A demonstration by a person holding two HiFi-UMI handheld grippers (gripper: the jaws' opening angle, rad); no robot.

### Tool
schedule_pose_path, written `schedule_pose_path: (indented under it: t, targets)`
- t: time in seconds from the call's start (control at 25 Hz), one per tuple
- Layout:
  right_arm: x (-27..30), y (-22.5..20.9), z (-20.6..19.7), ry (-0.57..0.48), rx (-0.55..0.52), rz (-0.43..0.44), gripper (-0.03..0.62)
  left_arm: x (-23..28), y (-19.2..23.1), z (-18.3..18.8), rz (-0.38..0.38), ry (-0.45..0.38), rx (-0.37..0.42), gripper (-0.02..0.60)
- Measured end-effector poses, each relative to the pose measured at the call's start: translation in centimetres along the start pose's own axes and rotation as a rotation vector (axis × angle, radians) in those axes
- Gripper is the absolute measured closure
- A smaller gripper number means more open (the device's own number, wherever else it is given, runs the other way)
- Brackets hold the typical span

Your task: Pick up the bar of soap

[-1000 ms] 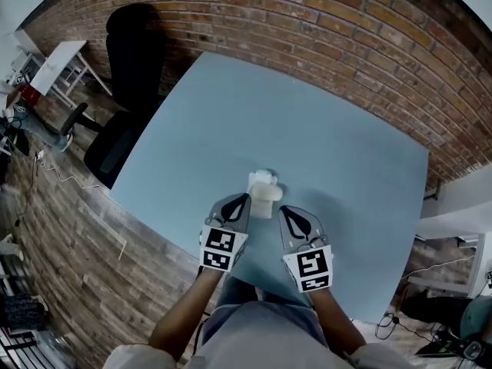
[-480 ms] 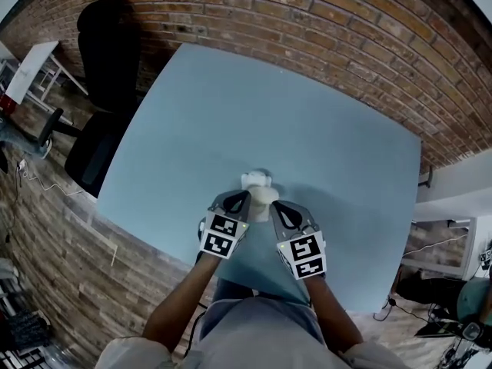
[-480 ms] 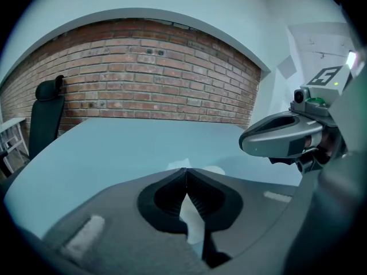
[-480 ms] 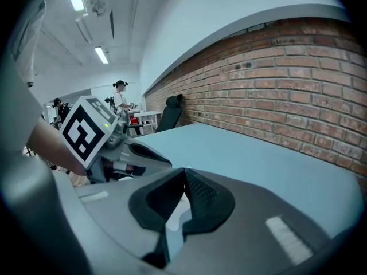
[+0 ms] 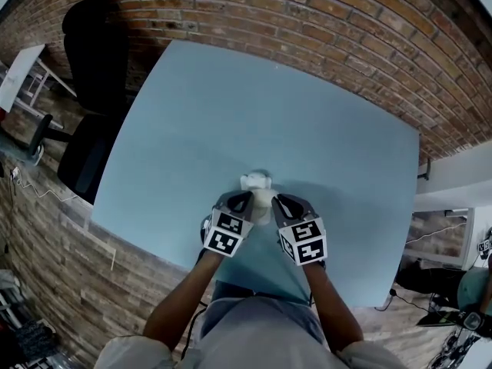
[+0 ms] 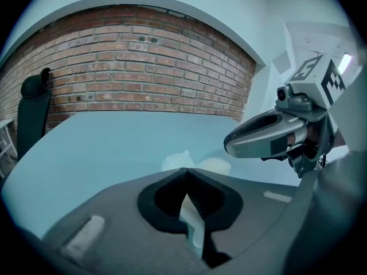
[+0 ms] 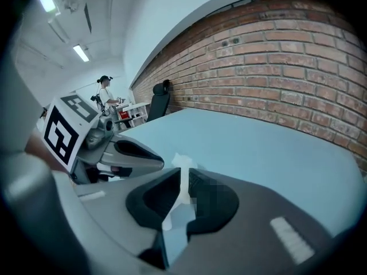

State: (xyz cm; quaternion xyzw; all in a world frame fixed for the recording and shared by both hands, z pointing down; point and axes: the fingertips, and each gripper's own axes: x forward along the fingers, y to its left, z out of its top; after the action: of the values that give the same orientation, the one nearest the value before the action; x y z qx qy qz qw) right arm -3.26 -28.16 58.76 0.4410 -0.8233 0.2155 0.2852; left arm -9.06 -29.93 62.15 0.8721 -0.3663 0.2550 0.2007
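Observation:
The bar of soap (image 5: 264, 197) is pale cream and lies on the light blue table (image 5: 231, 106) beside a small white object (image 5: 256, 181). My left gripper (image 5: 244, 199) is just left of the soap, its jaws closed together with nothing between them. My right gripper (image 5: 278, 201) is just right of the soap. Its jaws are opening, with a narrow gap and nothing gripped. The left gripper view has the soap (image 6: 215, 165) and the white object (image 6: 176, 160) just past my jaw tips (image 6: 184, 171). Through the gap of my right gripper (image 7: 183, 179) only a white scrap (image 7: 182, 160) shows.
A black office chair (image 5: 91, 121) stands off the table's left edge, in front of a brick wall (image 5: 323, 6). A white desk (image 5: 23, 75) is at the far left. The table's near edge (image 5: 154, 244) runs just behind my grippers. A person (image 7: 105, 91) stands far off.
Both grippers have drawn closer together around the soap, the right one moving left toward it. The right jaws now show a narrow gap.

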Motion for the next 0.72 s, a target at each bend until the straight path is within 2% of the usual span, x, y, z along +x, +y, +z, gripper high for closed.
schedule_pose_path:
  t: [0.24,0.48,0.6,0.72]
  targets:
    - [1.2,-1.0,-0.9,0.051,0.084,-0.020,0.522,0.2,0.4,-0.4,-0.006,0.021,0.003,0.580]
    - [1.4,-2.6,-2.1,0.074,0.310,0.000,0.475,0.3,0.2,-1.6,-0.008,0.042,-0.019,0.580]
    - [1.4,-3.8,-2.7,0.090,0.387,-0.008,0.450,0.3,0.1,-1.2,-0.006,0.030,-0.008,0.580]
    - [1.8,-4.4,-3.6,0.097,0.535,0.040,0.450,0.1,0.1,-1.0,0.000,0.021,-0.011,0.580]
